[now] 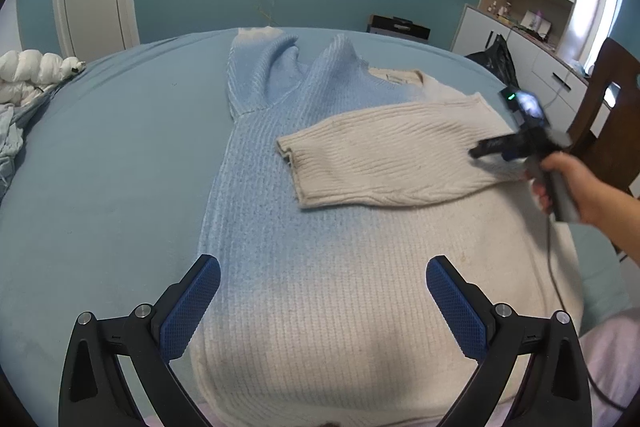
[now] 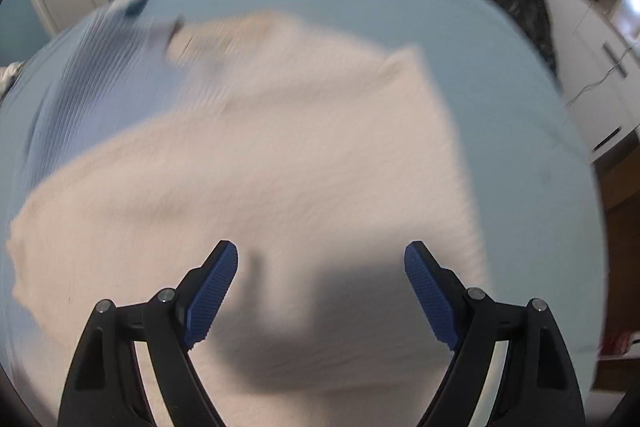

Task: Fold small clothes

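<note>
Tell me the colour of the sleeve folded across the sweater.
Cream, ribbed knit; the sleeve lies across the blue-to-cream sweater. Left wrist view shows it best.

A sweater (image 1: 320,287) lies spread flat on the bed (image 1: 112,163), its right sleeve (image 1: 384,163) folded across its chest and its left sleeve (image 1: 260,75) lying toward the far wall. A chair (image 1: 612,115) and cabinets (image 1: 532,55) stand right of the bed, bedding (image 1: 32,75) on its left edge.

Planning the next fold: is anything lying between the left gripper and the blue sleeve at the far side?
Nothing visible. Between the open left gripper and the blue sleeve lies only the sweater's own body; the folded cream sleeve sits off to the right.
</note>
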Demonstrator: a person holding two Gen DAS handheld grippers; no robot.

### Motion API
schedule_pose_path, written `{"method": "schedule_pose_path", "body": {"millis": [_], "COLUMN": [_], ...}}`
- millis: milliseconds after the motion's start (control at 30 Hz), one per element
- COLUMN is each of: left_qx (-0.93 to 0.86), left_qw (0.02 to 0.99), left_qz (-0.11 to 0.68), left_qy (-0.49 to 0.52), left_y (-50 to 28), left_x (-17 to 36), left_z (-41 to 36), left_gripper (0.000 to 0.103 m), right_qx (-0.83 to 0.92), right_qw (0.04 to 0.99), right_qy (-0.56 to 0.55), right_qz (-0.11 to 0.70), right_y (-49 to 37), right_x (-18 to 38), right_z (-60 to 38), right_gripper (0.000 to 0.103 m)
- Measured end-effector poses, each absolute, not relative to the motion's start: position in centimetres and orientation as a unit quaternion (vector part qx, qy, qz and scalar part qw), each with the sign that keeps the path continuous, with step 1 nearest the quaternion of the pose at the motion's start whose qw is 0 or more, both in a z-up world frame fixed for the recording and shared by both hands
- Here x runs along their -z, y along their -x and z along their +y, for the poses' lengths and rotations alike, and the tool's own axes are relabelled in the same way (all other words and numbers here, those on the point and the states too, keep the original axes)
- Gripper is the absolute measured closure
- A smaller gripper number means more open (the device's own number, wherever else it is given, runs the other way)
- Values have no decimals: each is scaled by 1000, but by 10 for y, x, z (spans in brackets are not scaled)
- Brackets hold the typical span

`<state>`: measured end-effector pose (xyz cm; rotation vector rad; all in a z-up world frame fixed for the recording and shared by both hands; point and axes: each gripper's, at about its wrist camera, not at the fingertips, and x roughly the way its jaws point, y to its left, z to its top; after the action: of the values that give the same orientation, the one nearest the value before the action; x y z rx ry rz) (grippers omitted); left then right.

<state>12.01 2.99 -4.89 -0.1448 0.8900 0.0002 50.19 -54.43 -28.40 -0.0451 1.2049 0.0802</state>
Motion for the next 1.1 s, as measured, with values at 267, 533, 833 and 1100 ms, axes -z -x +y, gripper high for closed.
{"method": "schedule_pose_path", "body": {"millis": [267,533,833,1100], "left_qx": [-11,-7,-22,-46], "left_qw": [899,915,932,931], "left_qz": [432,404,359,357], "left_qy": [66,13,-43,-66], "left_y": [-115,-96,-69,-45], "left_x": [53,45,31,26], "left_z": [35,22,11,12], "left_gripper": [0,0,0,0], "right_qx": [102,-13,-54,-113], "right_qw": [790,819,906,886], "right_qy": [-50,-173,-115,-140], "right_qz": [602,547,404,428], "right_y": [-482,-365,-199,-166], "right_x": [283,180,69,72], "right_z": [-538,-521,-497,-481], "right_gripper": [1,1,1,1]}}
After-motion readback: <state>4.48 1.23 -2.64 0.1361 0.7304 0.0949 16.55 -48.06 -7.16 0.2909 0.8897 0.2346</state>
